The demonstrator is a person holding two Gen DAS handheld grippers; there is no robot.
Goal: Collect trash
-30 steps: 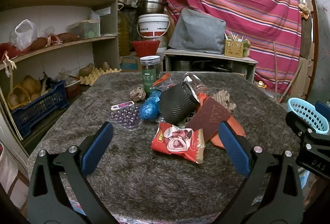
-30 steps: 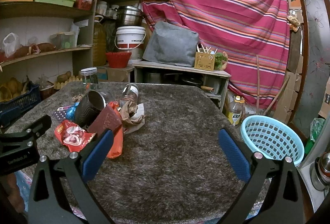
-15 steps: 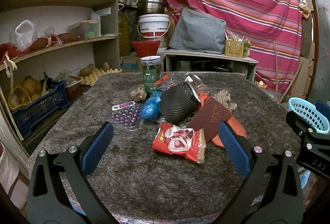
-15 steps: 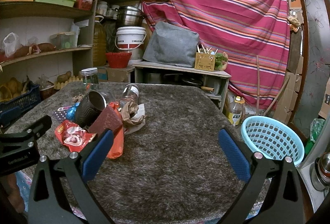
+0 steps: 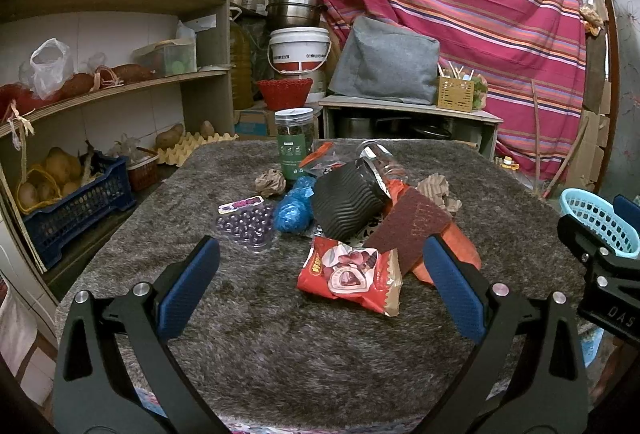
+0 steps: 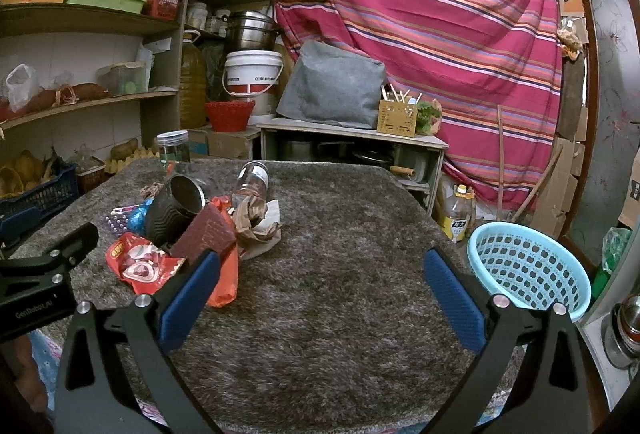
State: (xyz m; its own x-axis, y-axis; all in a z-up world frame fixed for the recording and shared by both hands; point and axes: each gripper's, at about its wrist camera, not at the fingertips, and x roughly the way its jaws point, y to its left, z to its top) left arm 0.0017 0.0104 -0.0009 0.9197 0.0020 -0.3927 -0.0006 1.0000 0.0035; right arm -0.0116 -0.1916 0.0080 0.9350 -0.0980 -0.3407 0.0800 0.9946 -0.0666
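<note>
A pile of trash lies on the grey shaggy table (image 5: 280, 334): a red snack wrapper (image 5: 348, 274), a black ribbed cup (image 5: 346, 202) on its side, a brown card (image 5: 408, 230), an orange wrapper (image 5: 460, 246), a blue crumpled bag (image 5: 292, 212), a purple blister pack (image 5: 246, 224) and crumpled brown paper (image 5: 270, 182). My left gripper (image 5: 320, 282) is open and empty, just short of the red wrapper. My right gripper (image 6: 320, 294) is open and empty over bare table, right of the pile (image 6: 192, 230). A light blue basket (image 6: 528, 270) stands off the table's right edge.
A green-labelled jar (image 5: 295, 142) stands behind the pile and a clear jar (image 6: 252, 182) lies on its side. Shelves with a blue crate (image 5: 76, 202) of potatoes run along the left. A low table with a grey cushion (image 5: 384, 62) is behind.
My left gripper has crept slightly toward the pile. The right gripper has hardly moved.
</note>
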